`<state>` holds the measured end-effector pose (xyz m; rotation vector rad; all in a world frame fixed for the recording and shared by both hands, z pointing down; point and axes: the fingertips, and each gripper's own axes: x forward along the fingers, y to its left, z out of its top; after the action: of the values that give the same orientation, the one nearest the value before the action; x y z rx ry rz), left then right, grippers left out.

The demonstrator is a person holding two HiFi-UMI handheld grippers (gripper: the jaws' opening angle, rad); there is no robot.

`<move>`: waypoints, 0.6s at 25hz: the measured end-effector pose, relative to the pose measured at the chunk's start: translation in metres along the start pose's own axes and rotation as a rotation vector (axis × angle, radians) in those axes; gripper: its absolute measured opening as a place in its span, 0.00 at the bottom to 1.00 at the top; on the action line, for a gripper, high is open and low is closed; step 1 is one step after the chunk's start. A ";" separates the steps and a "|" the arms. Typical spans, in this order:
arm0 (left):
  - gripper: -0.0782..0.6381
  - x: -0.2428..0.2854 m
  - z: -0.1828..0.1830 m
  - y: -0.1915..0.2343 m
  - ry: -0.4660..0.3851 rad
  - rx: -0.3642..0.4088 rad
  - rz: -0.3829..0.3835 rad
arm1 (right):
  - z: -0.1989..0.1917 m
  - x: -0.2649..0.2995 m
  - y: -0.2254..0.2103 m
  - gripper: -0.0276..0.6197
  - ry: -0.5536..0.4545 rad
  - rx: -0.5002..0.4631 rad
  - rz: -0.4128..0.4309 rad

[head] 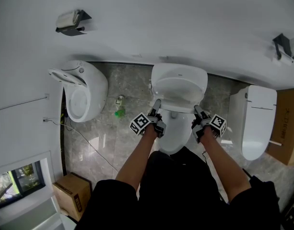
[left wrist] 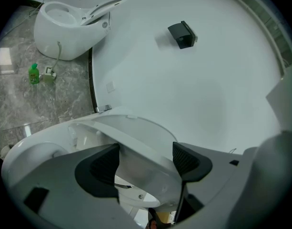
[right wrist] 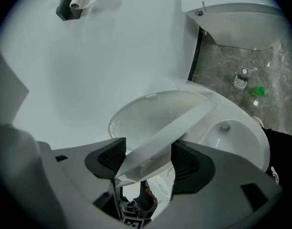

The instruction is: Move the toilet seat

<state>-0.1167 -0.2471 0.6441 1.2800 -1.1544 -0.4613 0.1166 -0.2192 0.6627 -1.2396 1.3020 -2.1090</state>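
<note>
White and glossy, the toilet seat [head: 178, 98] sits at the centre of the head view, tilted up off the bowl [head: 173, 135], with the lid [head: 179, 75] upright behind it against the white wall. The left gripper [head: 157, 104] is clenched on the seat's rim at about 8 o'clock, and in the left gripper view the curved rim [left wrist: 136, 147] fills the gap between the two dark pads. The right gripper [head: 197, 110] grasps the rim at about 4 o'clock; in the right gripper view the seat's edge [right wrist: 174, 128] runs slantwise between its pads, with the lid [right wrist: 155, 111] beyond and the bowl [right wrist: 236, 137] at 3 o'clock. On the grey marble floor [head: 113, 138], a small green bottle [head: 119, 112] stands at 9 o'clock from the bowl, and a rounded white toilet [head: 84, 92] lies further out the same way. Another toilet [head: 254, 123], its lid down, stands at 3 o'clock. A paper holder [head: 70, 22] hangs on the wall at 11 o'clock, and a cardboard box [head: 72, 193] rests at 8 o'clock.
</note>
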 end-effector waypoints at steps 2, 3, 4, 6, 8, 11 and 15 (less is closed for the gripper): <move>0.59 0.001 0.001 0.000 0.001 -0.001 -0.002 | -0.002 -0.002 0.004 0.48 -0.001 -0.018 0.013; 0.59 0.002 0.002 -0.001 -0.002 -0.001 -0.003 | -0.003 -0.003 0.006 0.48 0.004 -0.030 0.021; 0.59 0.002 0.003 -0.001 -0.005 -0.001 -0.004 | -0.004 -0.003 0.009 0.48 0.010 -0.042 0.028; 0.59 0.004 0.006 -0.002 -0.013 0.001 -0.006 | -0.005 -0.002 0.012 0.48 0.019 -0.054 0.034; 0.59 0.005 0.006 -0.003 -0.017 0.002 -0.009 | -0.004 -0.002 0.014 0.48 0.021 -0.052 0.037; 0.59 0.009 0.006 -0.005 -0.012 0.001 -0.011 | -0.001 -0.002 0.017 0.48 0.015 -0.055 0.034; 0.60 0.014 0.008 -0.007 0.005 0.002 -0.029 | 0.002 0.000 0.020 0.48 0.006 -0.055 0.054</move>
<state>-0.1159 -0.2643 0.6425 1.3005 -1.1333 -0.4785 0.1155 -0.2302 0.6465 -1.2072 1.3896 -2.0544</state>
